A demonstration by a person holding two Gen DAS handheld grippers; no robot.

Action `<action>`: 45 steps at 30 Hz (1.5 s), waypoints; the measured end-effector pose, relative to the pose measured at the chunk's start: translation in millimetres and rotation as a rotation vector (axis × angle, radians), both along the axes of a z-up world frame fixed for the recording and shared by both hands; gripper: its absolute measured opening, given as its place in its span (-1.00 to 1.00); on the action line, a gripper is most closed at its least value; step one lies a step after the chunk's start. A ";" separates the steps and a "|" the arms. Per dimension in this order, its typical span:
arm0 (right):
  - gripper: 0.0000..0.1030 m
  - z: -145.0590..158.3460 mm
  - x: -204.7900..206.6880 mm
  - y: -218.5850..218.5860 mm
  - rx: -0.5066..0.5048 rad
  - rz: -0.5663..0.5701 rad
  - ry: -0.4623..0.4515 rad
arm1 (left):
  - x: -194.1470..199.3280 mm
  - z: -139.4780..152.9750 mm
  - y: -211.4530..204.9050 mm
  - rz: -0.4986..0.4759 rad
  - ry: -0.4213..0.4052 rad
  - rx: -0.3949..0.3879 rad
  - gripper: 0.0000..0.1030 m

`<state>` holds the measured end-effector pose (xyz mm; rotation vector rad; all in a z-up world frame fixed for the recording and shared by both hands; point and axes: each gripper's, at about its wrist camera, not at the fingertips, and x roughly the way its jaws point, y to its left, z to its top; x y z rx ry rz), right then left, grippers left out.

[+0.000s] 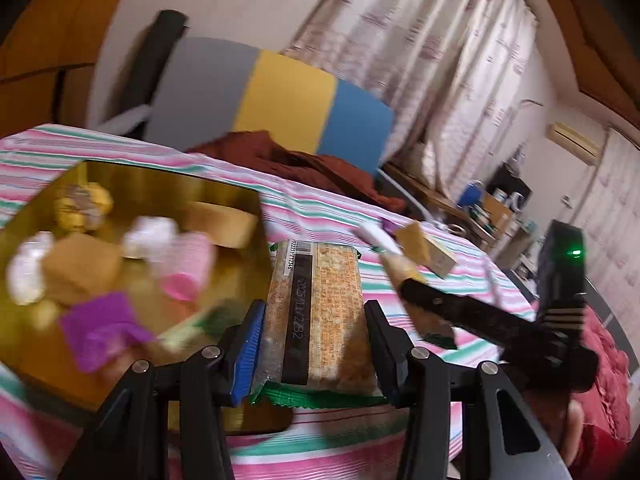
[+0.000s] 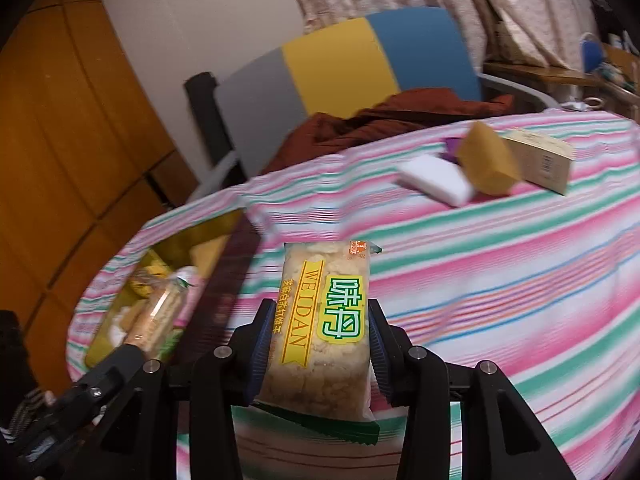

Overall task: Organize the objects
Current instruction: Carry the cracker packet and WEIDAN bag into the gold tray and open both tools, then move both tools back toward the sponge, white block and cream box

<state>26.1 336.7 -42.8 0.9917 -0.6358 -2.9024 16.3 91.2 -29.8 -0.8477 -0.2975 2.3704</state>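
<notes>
My left gripper (image 1: 316, 344) is shut on a rice-cracker snack packet (image 1: 320, 312), its back with a date strip facing me, held at the right edge of a gold tray (image 1: 224, 196). The tray holds several wrapped sweets, pink, white, purple and tan. My right gripper (image 2: 318, 344) is shut on a second snack packet (image 2: 324, 320) with a yellow WEIDAN label, held above the striped tablecloth (image 2: 500, 260). The right gripper also shows in the left wrist view (image 1: 424, 280), to the right. The left gripper with its packet shows in the right wrist view (image 2: 156, 320), over the tray (image 2: 100, 344).
On the cloth farther off lie a white packet (image 2: 436, 180), a tan block (image 2: 488, 164), a cream box (image 2: 540, 160) and a purple piece (image 2: 452, 146). A chair with a grey, yellow and blue back (image 2: 340, 64) and brown cloth (image 2: 384, 120) stands behind the table.
</notes>
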 end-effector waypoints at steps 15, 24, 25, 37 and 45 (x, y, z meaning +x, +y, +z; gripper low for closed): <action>-0.13 25.2 -61.1 -136.5 -0.049 0.296 0.018 | -30.2 -17.7 -117.3 0.317 -0.078 -0.073 -0.04; 0.43 15.1 -68.5 -159.5 -0.067 0.268 0.000 | -40.1 -29.5 -122.1 0.325 -0.103 -0.131 -0.04; 0.47 15.7 -63.9 -156.8 -0.062 0.260 0.010 | -41.7 -30.2 -120.7 0.321 -0.106 -0.139 -0.04; 0.49 11.8 -42.4 -122.3 -0.130 0.178 0.007 | -33.1 -10.6 -138.4 0.471 -0.027 -0.192 0.17; 0.49 9.0 -37.6 -112.7 -0.143 0.155 0.005 | -29.9 -5.0 -140.7 0.515 -0.028 -0.180 0.18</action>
